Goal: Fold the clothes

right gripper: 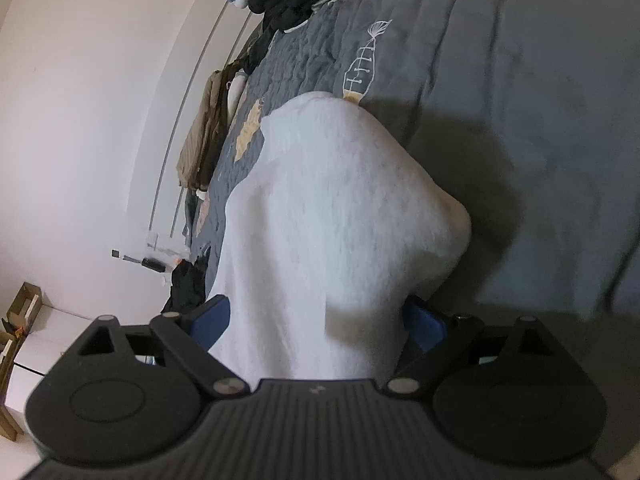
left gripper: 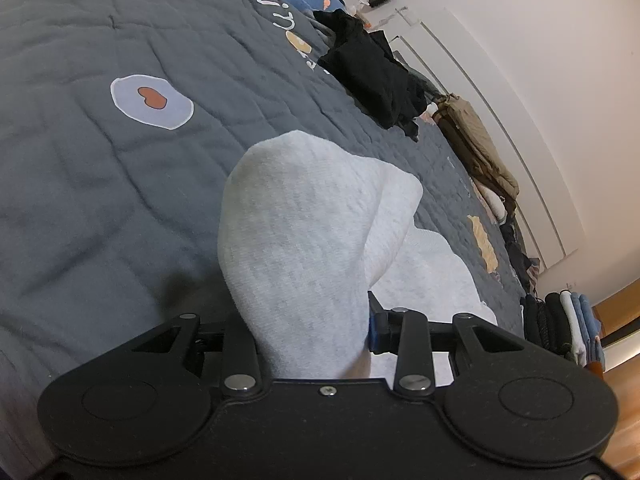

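Both tongs grip one light grey garment (left gripper: 304, 240), a soft knit that looks like a sweatshirt, though the type can't be confirmed. Left tongs (left gripper: 308, 332) are closed on a bunched fold of it; the cloth rises in a hump straight out of the jaws, with more of it trailing down to the right onto the bed (left gripper: 100, 180). Right tongs (right gripper: 316, 320) are clamped on the same pale fabric, blue pads pressed in from both sides and the cloth peaking above them. So the garment is held up off the grey quilted bedspread, partly draped on it and not lying flat; whether it is already doubled over can't be told from these views. Progress on the wider job: a stack of folded clothes (left gripper: 568, 324) sits at the far edge of the bed, neat layers in black, white and blue, so some items lie finished. Still loose are a black crumpled heap (left gripper: 372, 76) and a tan garment (left gripper: 476, 148) along the wall side, plus more dark items beyond it. My guess is the task sits mid-way, with one piece in hand and several unfolded. The grey piece still needs laying out or creasing and setting onto the stack, then the black and tan ones.
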Action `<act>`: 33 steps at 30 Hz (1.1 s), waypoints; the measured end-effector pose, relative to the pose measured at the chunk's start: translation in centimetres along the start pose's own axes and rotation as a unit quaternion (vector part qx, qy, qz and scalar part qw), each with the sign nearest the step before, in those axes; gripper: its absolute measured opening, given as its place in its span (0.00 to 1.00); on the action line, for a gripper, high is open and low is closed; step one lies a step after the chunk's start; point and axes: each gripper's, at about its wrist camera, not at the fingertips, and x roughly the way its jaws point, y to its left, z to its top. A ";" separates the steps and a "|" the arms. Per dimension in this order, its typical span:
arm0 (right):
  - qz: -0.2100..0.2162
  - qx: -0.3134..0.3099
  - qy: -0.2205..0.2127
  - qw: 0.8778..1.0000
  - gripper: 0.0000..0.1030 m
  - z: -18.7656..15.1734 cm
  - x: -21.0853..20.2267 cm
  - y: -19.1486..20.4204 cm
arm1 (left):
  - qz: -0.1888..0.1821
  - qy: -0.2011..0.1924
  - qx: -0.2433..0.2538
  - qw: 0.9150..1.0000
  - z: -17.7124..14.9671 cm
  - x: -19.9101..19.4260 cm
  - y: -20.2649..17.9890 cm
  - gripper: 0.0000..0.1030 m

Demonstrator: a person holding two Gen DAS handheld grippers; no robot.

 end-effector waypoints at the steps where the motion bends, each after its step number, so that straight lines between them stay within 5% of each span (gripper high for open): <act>1: -0.011 -0.003 0.005 1.000 0.92 0.0 0.5 -0.1 | 0.000 0.000 0.001 1.000 0.0 0.0 0.0 0.34; 3: -0.033 -0.007 0.014 0.999 0.92 0.0 1.4 -0.3 | 0.000 0.001 0.003 1.000 0.0 0.0 0.1 0.34; 27: -0.024 0.037 -0.021 0.999 0.99 -0.8 2.6 0.1 | -0.007 0.018 0.000 1.000 0.4 -0.2 0.7 0.34; 31: 0.005 0.008 -0.025 1.000 0.99 -0.8 2.6 1.7 | -0.007 0.017 0.002 1.000 0.4 -0.1 0.7 0.34; 33: -0.014 -0.003 -0.015 1.000 0.99 -0.9 3.7 1.2 | -0.005 0.017 0.002 1.000 0.4 -0.1 0.7 0.34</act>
